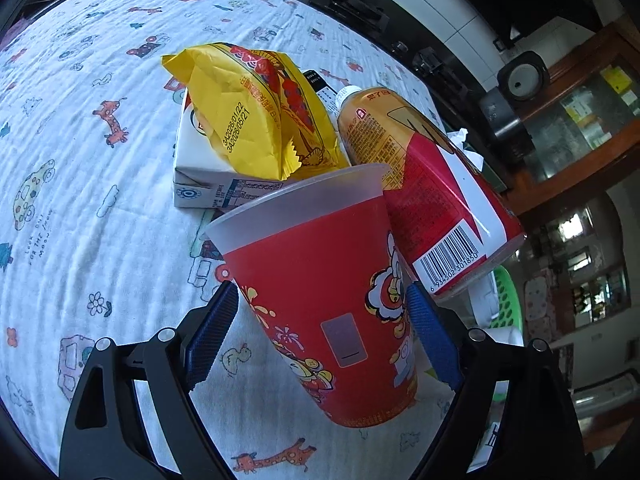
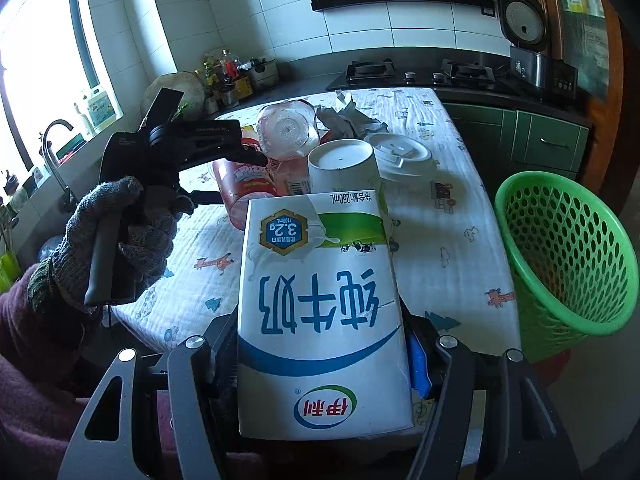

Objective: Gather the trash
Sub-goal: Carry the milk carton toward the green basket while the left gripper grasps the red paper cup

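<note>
Trash clustered on the bench point(image 2: 452, 240), green basket point(image 2: 568, 256) at its edge.
Right gripper point(image 2: 324, 344) pinches the milk carton point(image 2: 320, 312); left gripper point(image 1: 320, 328) stands spread around the red cup point(image 1: 320, 300), which may tip into the bottle point(image 1: 424, 184) if nudged.

Red printed cup point(image 1: 320, 300): tilted, rim uppermost. Bottle point(image 1: 420, 184): on its side, red-and-gold label, touching the cup. Yellow wrapper point(image 1: 248, 116): crumpled atop a small white carton point(image 1: 200, 176). Milk carton point(image 2: 320, 312): white, blue lettering, held above the worktop. Green basket point(image 2: 568, 256): perforated, beside the worktop.
</note>
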Demonstrator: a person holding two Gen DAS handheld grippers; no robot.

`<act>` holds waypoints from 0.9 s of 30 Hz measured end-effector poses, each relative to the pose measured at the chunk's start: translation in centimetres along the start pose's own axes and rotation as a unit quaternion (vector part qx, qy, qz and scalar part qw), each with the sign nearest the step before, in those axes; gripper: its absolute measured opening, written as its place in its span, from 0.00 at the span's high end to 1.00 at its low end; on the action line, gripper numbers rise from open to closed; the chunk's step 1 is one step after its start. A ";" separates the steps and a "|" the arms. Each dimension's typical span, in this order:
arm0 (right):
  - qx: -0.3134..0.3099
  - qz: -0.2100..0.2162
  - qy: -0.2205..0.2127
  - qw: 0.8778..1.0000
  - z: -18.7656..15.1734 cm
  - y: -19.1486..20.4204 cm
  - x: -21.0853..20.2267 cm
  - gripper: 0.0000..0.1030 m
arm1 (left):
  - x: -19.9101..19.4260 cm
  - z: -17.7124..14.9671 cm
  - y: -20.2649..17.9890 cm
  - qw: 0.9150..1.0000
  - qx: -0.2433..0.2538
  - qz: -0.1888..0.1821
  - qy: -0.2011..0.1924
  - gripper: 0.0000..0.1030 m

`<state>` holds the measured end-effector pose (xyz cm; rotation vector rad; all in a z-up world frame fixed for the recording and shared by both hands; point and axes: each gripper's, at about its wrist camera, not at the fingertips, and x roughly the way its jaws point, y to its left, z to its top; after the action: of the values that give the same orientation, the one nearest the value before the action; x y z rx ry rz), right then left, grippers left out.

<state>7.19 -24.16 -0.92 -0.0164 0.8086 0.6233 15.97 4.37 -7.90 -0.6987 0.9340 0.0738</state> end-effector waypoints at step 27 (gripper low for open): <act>0.094 -0.153 -0.052 0.982 2.7 -8.7 -3.8 0.39 | -11.5 -0.6 -3.4 0.980 0.165 -0.089 -0.072 0.30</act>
<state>11.61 -32.63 1.62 0.0620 0.7427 0.2535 9.74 4.09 2.37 -0.4580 0.7191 -0.1836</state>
